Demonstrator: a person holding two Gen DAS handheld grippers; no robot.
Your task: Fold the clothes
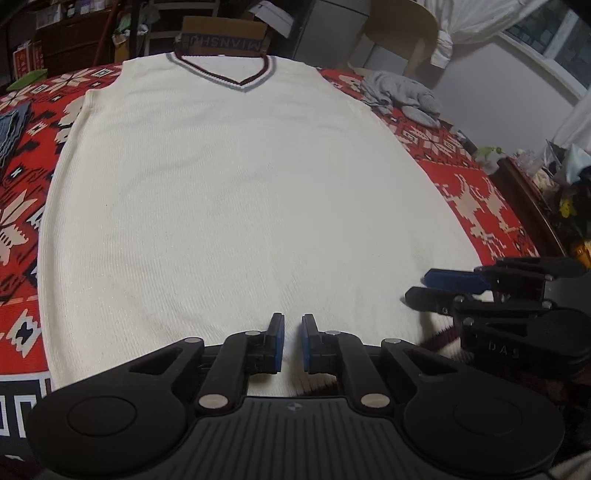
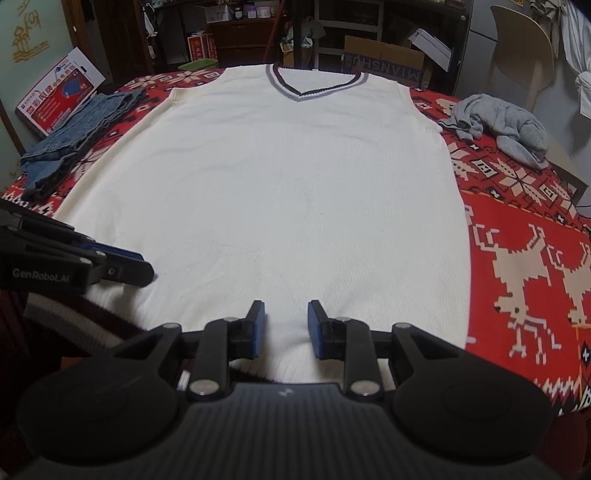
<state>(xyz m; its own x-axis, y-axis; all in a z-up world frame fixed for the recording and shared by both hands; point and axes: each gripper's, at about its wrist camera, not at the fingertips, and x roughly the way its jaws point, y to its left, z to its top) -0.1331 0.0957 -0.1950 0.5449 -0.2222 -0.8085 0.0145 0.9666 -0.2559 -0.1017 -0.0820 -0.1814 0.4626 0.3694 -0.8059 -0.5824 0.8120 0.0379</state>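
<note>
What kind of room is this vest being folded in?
Probably a lived-in room at home, not a lab: the vest lies on a red patterned blanket, with cluttered shelves, a cardboard box and a wooden chair behind.

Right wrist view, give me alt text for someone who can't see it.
A cream knitted sleeveless V-neck vest lies flat on a red patterned cloth, its hem nearest the camera. The right gripper pinches the hem; the left gripper is at its left. Folded blue jeans and a crumpled grey garment flank it.
</note>
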